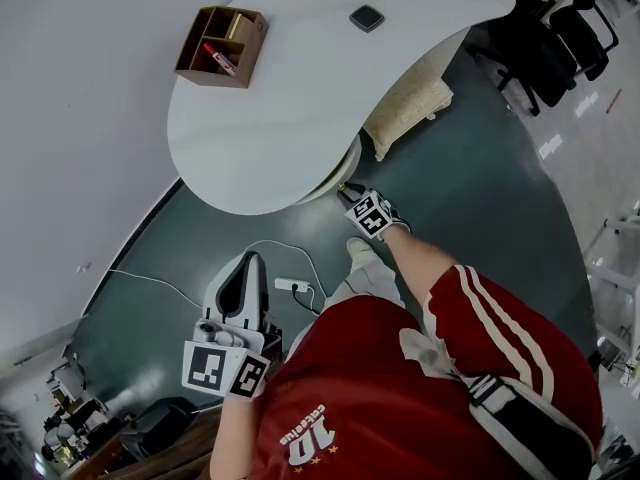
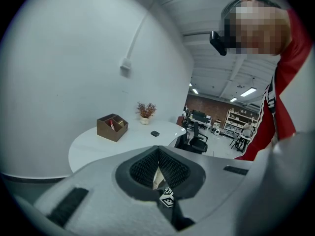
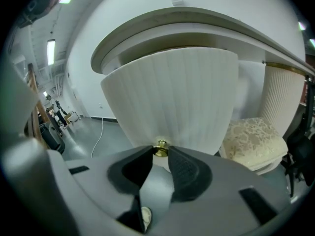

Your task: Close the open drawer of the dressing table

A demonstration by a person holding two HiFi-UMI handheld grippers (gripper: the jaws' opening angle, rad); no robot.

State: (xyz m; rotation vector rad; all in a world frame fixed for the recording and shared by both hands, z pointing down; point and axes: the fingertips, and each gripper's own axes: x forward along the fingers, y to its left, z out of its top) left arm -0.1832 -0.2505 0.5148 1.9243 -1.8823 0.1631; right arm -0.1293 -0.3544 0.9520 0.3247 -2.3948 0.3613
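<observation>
Gripping the small brass knob (image 3: 161,148), the right gripper (image 1: 350,190) has its jaws narrowed onto it, one pad on each side. The knob sits low on the ribbed, curved front of the drawer (image 3: 172,97), which juts out a little from under the white table (image 1: 300,88). I judge it still partly open.

The left gripper (image 2: 157,150) is held back near the body, its tips together with nothing between them.

Risks:
- The knob is round and shiny and is caught only at the jaw tips. A push off its axis could let the pads slide off.
- The front is curved, so a skewed push may cock the drawer in its opening and jam it.
- A hard shove could jolt the wooden organizer (image 1: 222,46) on top.
- The cushioned stool (image 3: 253,136) stands just beside the drawer, under the table. A sideways swing of the arm could hit it.

Not visible:
- The drawer's runners, its inside and the gap left to close are all under the table top.
- In the head view the knob is covered by the gripper.
- Whether both pads press fully is hard to read.
</observation>
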